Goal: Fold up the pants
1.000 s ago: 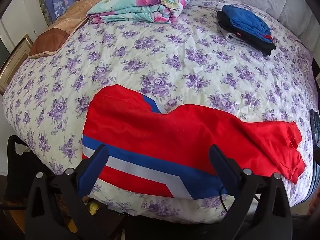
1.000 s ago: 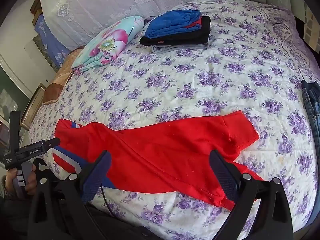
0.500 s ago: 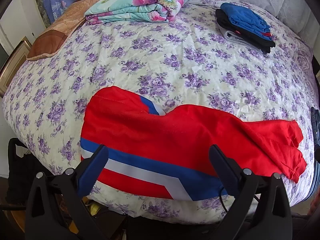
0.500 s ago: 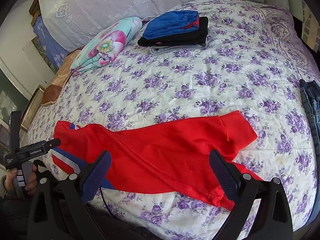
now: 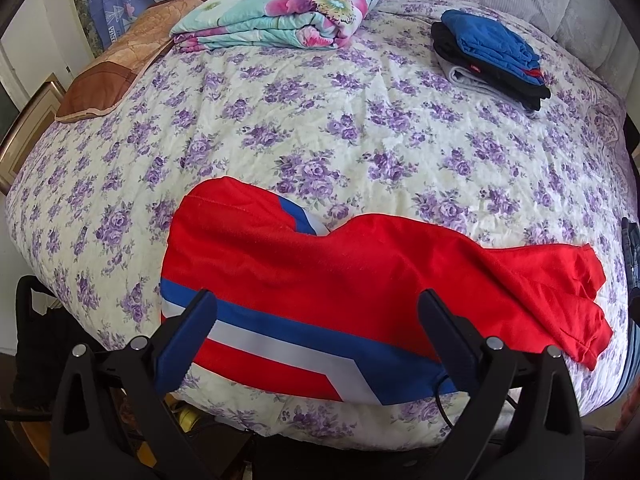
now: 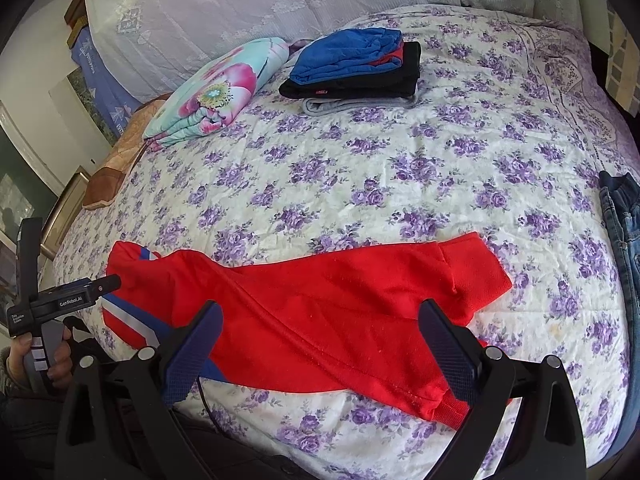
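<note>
Red pants (image 5: 340,280) with a blue and white stripe lie stretched sideways along the near edge of the bed, legs laid one over the other, and show in the right wrist view (image 6: 320,312) too. The striped end is at the left, the plain red end at the right. My left gripper (image 5: 316,312) is open and empty, hovering above the striped end. My right gripper (image 6: 320,324) is open and empty above the middle of the pants. The hand-held left gripper body (image 6: 52,304) also shows at the far left of the right wrist view.
The bed has a purple-flowered quilt (image 5: 320,128). A folded floral blanket (image 5: 280,8) lies at the back left. A stack of folded clothes (image 5: 492,56), blue on top, lies at the back right. Jeans (image 6: 624,240) lie at the right edge. A brown pillow (image 5: 108,80) lies far left.
Both grippers have drawn slightly back and up from the bed. The pants lie as before and both grippers stay open.
</note>
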